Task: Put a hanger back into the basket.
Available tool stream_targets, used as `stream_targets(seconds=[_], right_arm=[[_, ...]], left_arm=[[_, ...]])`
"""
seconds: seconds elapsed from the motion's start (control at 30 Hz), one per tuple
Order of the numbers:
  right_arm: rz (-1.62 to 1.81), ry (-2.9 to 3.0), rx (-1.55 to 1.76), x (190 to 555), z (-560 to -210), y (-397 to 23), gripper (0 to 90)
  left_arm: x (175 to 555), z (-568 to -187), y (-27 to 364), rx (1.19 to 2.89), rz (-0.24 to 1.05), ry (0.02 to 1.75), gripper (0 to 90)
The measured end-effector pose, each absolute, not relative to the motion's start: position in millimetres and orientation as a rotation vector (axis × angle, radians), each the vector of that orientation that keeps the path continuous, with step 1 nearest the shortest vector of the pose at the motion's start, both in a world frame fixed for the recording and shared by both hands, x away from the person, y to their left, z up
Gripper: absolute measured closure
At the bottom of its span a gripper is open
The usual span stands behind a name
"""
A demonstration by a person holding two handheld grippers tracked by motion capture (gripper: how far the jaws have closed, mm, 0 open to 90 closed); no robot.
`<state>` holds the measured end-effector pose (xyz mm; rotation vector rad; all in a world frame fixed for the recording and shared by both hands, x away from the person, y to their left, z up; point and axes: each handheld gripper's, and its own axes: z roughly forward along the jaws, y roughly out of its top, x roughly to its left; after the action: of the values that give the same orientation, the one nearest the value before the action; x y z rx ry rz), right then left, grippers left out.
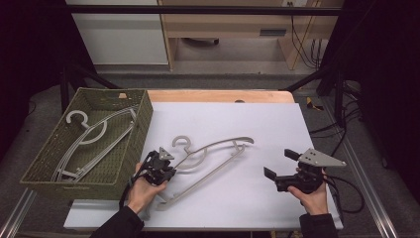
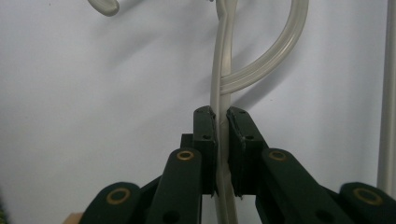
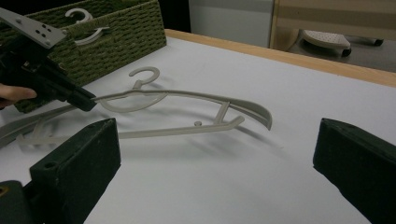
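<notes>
A grey plastic hanger lies on the white table mat, hook pointing to the back left. My left gripper is shut on the hanger's upper arm near the neck; in the left gripper view its jaws pinch the grey bar just below the curved loop. The right gripper view shows the same hanger with the left gripper clamped on its left part. My right gripper is held to the right of the hanger, apart from it, wide open with nothing between its jaws.
A green woven basket stands at the left of the table and holds more grey hangers. The basket's corner is just behind the left gripper. Cables trail off the table's right side.
</notes>
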<state>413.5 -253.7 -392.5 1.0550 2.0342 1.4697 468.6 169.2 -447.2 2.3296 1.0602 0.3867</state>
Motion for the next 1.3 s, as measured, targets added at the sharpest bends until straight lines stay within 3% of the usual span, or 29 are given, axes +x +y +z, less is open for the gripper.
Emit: stream_targets(seconds=[0.73,1.3], right_arm=[[1.479,2.009,1.065,412,-391,-260,1.0],[1.483,2.002,1.077,412,-391,-261,1.0]], left_arm=[[441,-382,186,2.194,0.489,0.977,82.2],[433,-311,226,2.143,0.670,0.936,82.2]])
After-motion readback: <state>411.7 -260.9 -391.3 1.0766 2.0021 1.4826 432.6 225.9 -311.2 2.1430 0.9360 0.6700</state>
